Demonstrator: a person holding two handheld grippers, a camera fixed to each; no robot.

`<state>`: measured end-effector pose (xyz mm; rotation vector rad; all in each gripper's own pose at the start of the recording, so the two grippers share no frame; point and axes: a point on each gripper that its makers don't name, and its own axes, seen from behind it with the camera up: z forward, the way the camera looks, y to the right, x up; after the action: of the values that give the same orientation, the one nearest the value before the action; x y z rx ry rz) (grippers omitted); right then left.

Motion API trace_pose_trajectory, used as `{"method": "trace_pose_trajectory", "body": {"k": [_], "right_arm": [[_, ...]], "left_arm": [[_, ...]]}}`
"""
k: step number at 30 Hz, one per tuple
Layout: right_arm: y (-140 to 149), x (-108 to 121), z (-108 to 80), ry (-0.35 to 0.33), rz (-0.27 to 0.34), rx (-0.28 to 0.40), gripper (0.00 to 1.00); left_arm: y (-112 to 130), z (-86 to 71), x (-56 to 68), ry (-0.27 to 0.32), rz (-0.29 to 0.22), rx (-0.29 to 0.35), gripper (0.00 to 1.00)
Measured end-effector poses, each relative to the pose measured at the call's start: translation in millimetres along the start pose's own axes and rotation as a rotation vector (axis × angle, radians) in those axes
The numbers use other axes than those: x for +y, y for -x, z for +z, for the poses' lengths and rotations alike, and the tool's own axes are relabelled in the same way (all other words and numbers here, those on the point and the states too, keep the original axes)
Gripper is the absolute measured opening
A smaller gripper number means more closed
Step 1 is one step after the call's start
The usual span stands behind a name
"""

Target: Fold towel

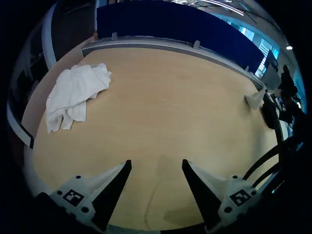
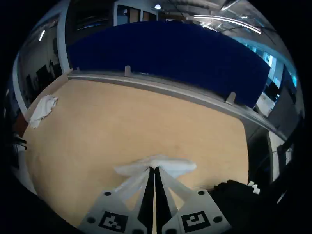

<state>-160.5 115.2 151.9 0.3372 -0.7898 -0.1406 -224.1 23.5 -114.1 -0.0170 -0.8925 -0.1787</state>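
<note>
Indistinctly, a white blur (image 2: pixel 176 164) caps the closed right tool (image 2: pixel 154 170).

A light wooden table (image 1: pixel 163 117) fills the middle of both views. Along its far edge at the top runs a grey rail (image 1: pixel 156 43), backed by a dark blue divider panel (image 1: pixel 175 27). A ceiling light strip (image 2: pixel 230 21) glows at the upper right.
</note>
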Motion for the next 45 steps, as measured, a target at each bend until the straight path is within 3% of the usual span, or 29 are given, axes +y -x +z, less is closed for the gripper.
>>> {"method": "trace_pose_trajectory", "body": {"k": [15,24,35,45], "right_arm": [[102.6,22.3,-11.3,0.076,0.132,-0.103,0.03],[143.0,41.5,-10.7,0.167,0.176,-0.174,0.03],[187.5,45.4,0.5,0.223,0.224,-0.261,0.03],[206.9,49.2,3.3,0.262,0.227,-0.300,0.08]], "left_arm": [[3.2,-0.7,5.2,0.000,0.019,-0.008,0.97],[7.4,-2.2,6.0,-0.003,0.019,-0.011,0.97],[10.9,-1.1,3.9,-0.010,0.017,-0.019,0.96],[10.4,-0.9,2.3,-0.015,0.025,-0.021,0.96]]}}
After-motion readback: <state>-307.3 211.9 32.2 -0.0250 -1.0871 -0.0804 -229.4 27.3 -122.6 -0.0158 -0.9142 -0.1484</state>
